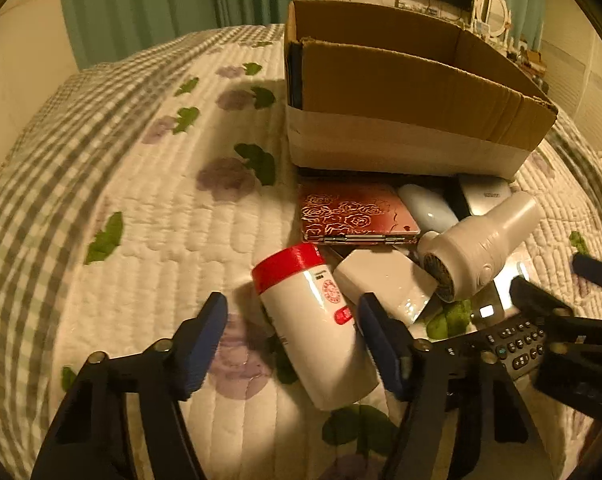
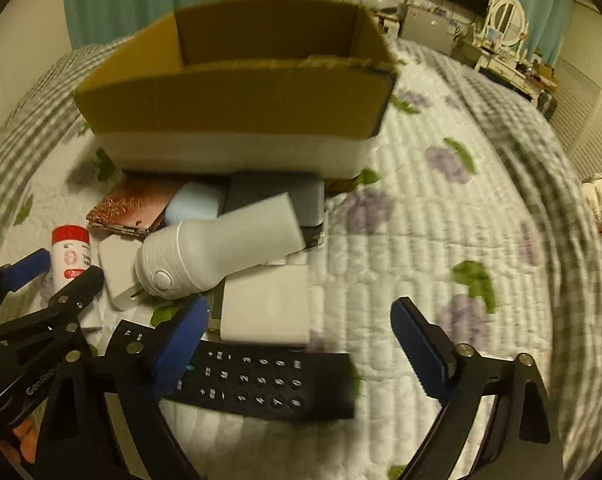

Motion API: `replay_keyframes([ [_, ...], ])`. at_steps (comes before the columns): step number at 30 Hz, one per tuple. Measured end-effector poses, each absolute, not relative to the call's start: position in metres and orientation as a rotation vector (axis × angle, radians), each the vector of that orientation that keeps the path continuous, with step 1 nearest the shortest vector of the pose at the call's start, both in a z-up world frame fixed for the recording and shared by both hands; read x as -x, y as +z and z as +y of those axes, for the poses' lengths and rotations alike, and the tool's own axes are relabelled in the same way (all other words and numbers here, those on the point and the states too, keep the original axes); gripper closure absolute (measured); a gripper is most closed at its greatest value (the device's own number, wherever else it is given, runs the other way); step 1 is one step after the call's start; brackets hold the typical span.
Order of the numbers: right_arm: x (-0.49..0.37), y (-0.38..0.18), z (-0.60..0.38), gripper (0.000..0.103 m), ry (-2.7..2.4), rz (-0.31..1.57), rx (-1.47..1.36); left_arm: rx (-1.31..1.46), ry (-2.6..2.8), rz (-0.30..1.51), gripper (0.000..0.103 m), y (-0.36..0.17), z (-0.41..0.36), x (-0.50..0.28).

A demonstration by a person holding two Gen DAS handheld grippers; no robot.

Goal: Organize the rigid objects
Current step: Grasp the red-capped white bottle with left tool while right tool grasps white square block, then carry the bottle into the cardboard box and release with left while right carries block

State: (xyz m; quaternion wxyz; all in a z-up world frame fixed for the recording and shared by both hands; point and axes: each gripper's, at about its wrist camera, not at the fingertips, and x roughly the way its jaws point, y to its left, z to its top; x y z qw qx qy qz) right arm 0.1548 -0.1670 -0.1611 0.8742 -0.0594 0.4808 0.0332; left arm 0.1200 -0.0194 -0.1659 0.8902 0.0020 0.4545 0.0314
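**Both tongs open over a bed clutter**

The left tongs (image 1: 291,334) gape around a red-capped bottle (image 1: 313,328) lying on the bed (image 1: 141,200), not gripping it. The right tongs (image 2: 301,340) stand open above a black remote (image 2: 261,384). A white shaver (image 2: 217,252), red case (image 1: 353,214) and other items lie near the box (image 1: 401,92).

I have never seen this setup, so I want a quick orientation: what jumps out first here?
The open cardboard box stands at the back of the quilted bed, with a clutter of items in front of it. Nearest the open left gripper lies a white bottle with a red cap, between its fingers. The open right gripper hovers over a black remote, beside a white handheld appliance.
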Motion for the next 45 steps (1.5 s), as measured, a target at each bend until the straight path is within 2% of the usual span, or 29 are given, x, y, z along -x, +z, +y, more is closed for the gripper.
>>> replay_keyframes([
  [2, -0.161, -0.170, -0.164, 0.020, 0.070, 1.027, 0.134, 0.022, 0.042, 0.944, 0.051, -0.165, -0.018, -0.119],
  [5, -0.167, -0.180, -0.161, 0.026, 0.075, 1.054, 0.131, 0.017, 0.009, 0.940, 0.057, -0.164, -0.021, -0.113],
  [7, -0.170, -0.184, -0.158, 0.039, 0.085, 1.060, 0.125, 0.024, -0.011, 0.942, 0.061, -0.160, -0.021, -0.111],
  [8, -0.170, -0.184, -0.156, 0.050, 0.100, 1.062, 0.119, 0.032, -0.017, 0.939, 0.062, -0.158, -0.020, -0.110],
  [9, -0.170, -0.183, -0.154, 0.052, 0.113, 1.062, 0.119, 0.039, -0.022, 0.936, 0.063, -0.155, -0.018, -0.111],
  [15, -0.152, -0.162, -0.160, 0.053, 0.123, 0.997, 0.094, 0.062, -0.038, 0.910, 0.066, -0.131, -0.012, -0.105],
  [23, -0.127, -0.091, -0.169, 0.053, 0.123, 0.862, 0.089, 0.073, -0.098, 0.833, 0.066, -0.072, -0.013, -0.101],
  [34, -0.166, 0.007, -0.164, 0.053, 0.184, 0.690, 0.117, 0.021, -0.158, 0.673, 0.066, 0.026, -0.031, -0.144],
  [39, -0.202, 0.018, -0.173, 0.053, 0.184, 0.689, 0.093, 0.008, -0.164, 0.691, 0.066, 0.028, -0.042, -0.184],
  [45, -0.245, -0.003, -0.182, 0.053, 0.170, 0.726, 0.074, -0.008, -0.152, 0.761, 0.066, -0.007, -0.052, -0.223],
])
